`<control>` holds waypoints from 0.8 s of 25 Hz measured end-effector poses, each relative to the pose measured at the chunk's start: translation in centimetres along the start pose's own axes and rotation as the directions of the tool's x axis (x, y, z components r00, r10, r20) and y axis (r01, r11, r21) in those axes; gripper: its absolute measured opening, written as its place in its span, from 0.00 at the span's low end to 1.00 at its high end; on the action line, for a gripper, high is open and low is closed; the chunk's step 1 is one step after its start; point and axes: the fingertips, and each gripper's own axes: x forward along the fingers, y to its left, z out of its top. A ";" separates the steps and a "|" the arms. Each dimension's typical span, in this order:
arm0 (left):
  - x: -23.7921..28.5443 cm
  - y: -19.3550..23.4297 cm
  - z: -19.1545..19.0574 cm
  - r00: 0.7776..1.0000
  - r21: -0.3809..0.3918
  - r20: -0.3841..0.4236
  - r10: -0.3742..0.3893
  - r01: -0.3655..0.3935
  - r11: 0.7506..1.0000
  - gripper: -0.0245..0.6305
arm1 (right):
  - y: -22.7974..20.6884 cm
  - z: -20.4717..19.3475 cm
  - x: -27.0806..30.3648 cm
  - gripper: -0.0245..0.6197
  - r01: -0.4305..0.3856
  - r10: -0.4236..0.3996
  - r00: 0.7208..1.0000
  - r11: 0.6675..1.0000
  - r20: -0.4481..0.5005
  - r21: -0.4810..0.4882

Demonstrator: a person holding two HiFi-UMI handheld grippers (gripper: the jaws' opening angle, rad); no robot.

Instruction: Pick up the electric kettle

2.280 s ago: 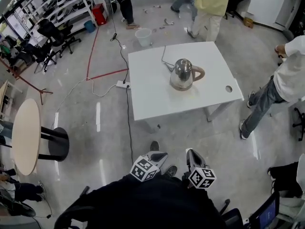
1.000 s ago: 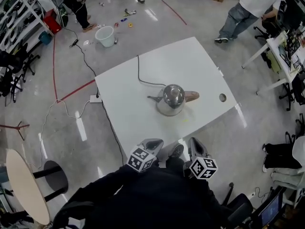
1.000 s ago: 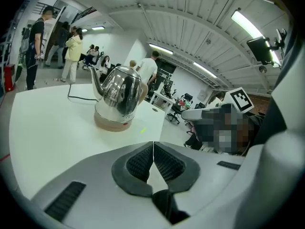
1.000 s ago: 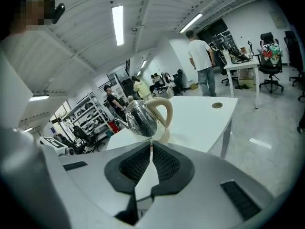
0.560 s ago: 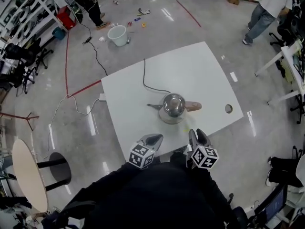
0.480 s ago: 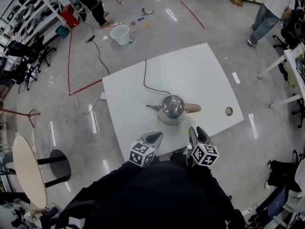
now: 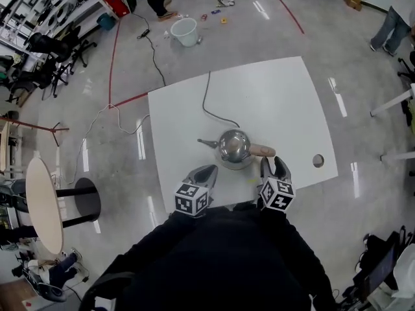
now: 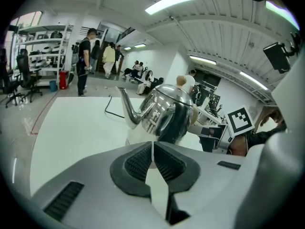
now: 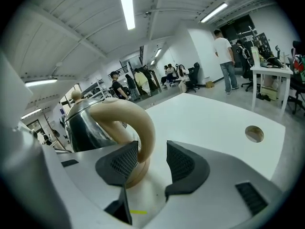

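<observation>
The electric kettle [image 7: 234, 146] stands on its round base [image 9: 129, 170] near your edge of the white bench [image 7: 279, 89]. Its spout [image 7: 206, 144] points to your left and its beige handle [image 9: 148, 128] to your right. A dark cord [image 7: 207, 102] runs from the base away across the bench.

I judge that the polished steel body is round and slippery, so jaws will slide on it. The handle is a thick, stiff loop, and this is the place to take hold, on its upper part, close above the body's weight. No view shows whether there is water inside, so expect that it may be heavy and may tip toward the spout when it rises. Lift it straight up, so that the base and the cord remain on the bench.

Your right gripper [image 9: 152, 148] has jaws standing apart; they have just been opening. The lower curve of the handle is at the mouth of the gap, beside the left pad, and is not yet squeezed. Your left gripper [image 8: 152, 144] has its jaws closed together on nothing, and it points at the kettle on the spout side.
</observation>
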 end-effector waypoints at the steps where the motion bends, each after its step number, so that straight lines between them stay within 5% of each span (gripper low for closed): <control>1: 0.0 0.7 0.0 1.000 -0.014 0.003 0.011 -0.011 1.000 0.07 | 0.0 0.0 0.3 0.31 0.003 -0.003 1.000 1.000 0.003 0.004; 5: 0.3 3.5 1.6 0.997 -0.026 0.027 0.072 -0.072 0.997 0.08 | 0.2 0.9 1.3 0.31 0.018 -0.018 1.000 1.000 0.022 -0.007; 10: 1.4 4.9 4.3 0.993 -0.029 0.111 0.026 -0.023 0.999 0.30 | 0.4 0.6 2.1 0.31 0.048 -0.047 0.998 0.999 0.033 -0.009; 20: 1.4 6.0 7.6 0.973 -0.060 0.232 -0.014 0.029 0.998 0.31 | 0.1 1.3 4.3 0.31 0.104 -0.106 0.991 0.994 0.076 0.026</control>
